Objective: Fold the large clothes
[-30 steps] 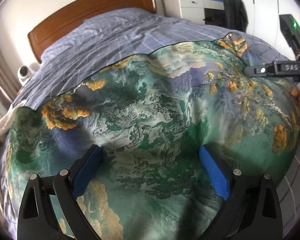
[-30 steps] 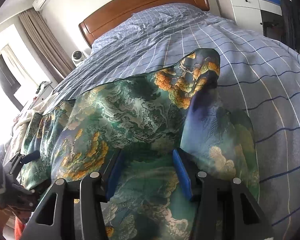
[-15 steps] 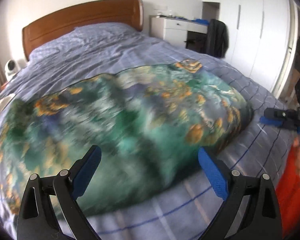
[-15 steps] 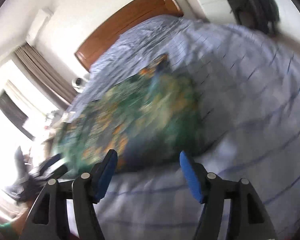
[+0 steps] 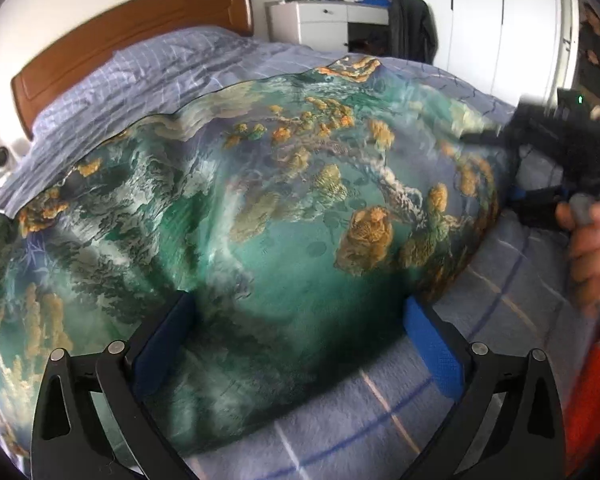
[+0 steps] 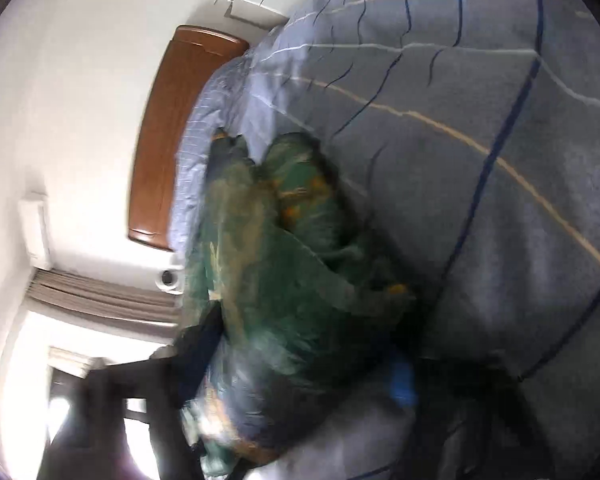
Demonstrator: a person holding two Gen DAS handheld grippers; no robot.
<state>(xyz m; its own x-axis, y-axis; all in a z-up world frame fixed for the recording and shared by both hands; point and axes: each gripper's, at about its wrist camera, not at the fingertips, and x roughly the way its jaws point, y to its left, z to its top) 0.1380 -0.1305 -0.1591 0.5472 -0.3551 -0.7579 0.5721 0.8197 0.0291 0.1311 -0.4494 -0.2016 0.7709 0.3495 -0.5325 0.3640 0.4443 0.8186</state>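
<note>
A large green garment with orange and white landscape print (image 5: 260, 208) lies spread on the blue checked bed cover (image 5: 380, 420). My left gripper (image 5: 296, 340) is open, its blue pads astride the garment's near edge. My right gripper (image 5: 512, 168) shows at the garment's right edge in the left wrist view, held in a hand; its jaws stand apart there. The right wrist view is rolled sideways and blurred; the garment (image 6: 284, 280) fills its middle and one blue pad (image 6: 402, 378) shows beside it.
A wooden headboard (image 5: 132, 36) stands at the far end of the bed. A white dresser (image 5: 320, 20), a dark coat on a chair (image 5: 412, 28) and white wardrobes (image 5: 500, 24) line the far right. A small white camera (image 5: 0, 158) sits left of the bed.
Both grippers pulled back off the garment, then came in again. The left one is now low at its near edge. The right one has rolled sideways at the right edge.
</note>
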